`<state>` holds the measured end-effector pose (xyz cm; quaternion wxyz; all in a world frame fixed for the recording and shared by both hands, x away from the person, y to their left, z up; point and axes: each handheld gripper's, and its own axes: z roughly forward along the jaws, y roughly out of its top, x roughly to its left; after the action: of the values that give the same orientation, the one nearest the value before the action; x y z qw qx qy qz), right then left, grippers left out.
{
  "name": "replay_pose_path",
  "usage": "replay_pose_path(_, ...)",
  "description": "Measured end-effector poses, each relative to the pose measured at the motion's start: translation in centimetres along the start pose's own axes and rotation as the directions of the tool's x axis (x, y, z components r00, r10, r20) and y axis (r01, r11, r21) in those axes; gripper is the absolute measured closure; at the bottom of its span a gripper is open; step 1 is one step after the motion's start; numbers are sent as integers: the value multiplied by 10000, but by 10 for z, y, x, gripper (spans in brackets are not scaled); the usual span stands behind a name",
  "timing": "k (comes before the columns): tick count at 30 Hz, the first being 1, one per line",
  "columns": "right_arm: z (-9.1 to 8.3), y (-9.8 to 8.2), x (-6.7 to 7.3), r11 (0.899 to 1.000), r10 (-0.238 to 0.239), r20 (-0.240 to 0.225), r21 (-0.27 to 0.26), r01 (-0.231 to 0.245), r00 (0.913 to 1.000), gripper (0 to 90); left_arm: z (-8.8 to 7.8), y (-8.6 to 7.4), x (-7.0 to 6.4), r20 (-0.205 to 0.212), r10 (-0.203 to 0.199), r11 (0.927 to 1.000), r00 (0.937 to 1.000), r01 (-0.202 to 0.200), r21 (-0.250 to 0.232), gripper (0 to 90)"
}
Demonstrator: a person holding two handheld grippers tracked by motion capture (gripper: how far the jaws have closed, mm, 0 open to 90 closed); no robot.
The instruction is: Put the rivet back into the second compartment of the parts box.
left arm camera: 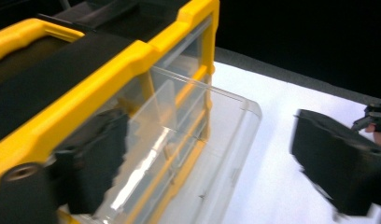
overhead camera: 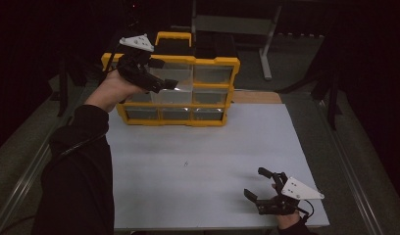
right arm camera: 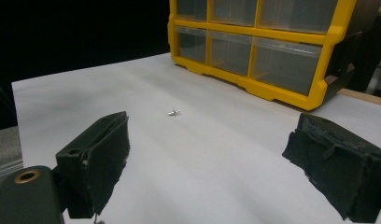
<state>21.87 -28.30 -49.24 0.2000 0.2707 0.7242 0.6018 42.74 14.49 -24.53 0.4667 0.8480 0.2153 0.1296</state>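
With the left claw spread wide and gripping nothing, the clear drawer juts half-out of the yellow organizer and could be knocked loose onto the surface.

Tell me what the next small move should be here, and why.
Probably lower the right hand-held gripper over the small screw: its jaws stand open, the screw lies loose on the white table, and a clear drawer is pulled out of the yellow organizer.

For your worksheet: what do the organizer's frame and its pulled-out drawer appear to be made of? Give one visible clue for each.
Frame: probably moulded plastic, opaque yellow with a slight sheen and rounded edges. Drawer: likely clear hard plastic, since the frame shows through its glossy walls.
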Motion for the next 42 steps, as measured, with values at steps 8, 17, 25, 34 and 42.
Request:
replay_pose_path(8, -1, 1, 1, 9999, -86, 73, -70, 87, 9999, 111, -12, -11, -16, 9, -56, 9988, 10000, 56, -483, 0)
replay_pose_path(17, -1, 3, 3, 9998, -196, 57, -80, 196, 9998, 111, -24, -37, -37, 176, -42, 9973, 9998, 55, -729, 0)
replay_pose_path(25, -1, 3, 3, 9998, -182, 57, -84, 182, 9998, 110, -23, -60, -55, 411, -30, 9971, 9991, 61, -753, 0)
replay_pose_path(34, -1, 3, 3, 9998, -196, 73, -87, 197, 9998, 110, -9, -84, -76, 906, 43, 9972, 9959, 25, -741, 0)
replay_pose_path(42, -2, 3, 2, 9998, -160, 89, -107, 161, 9998, 111, 9, -107, -89, 1249, -107, 9972, 9921, 199, -722, 0)
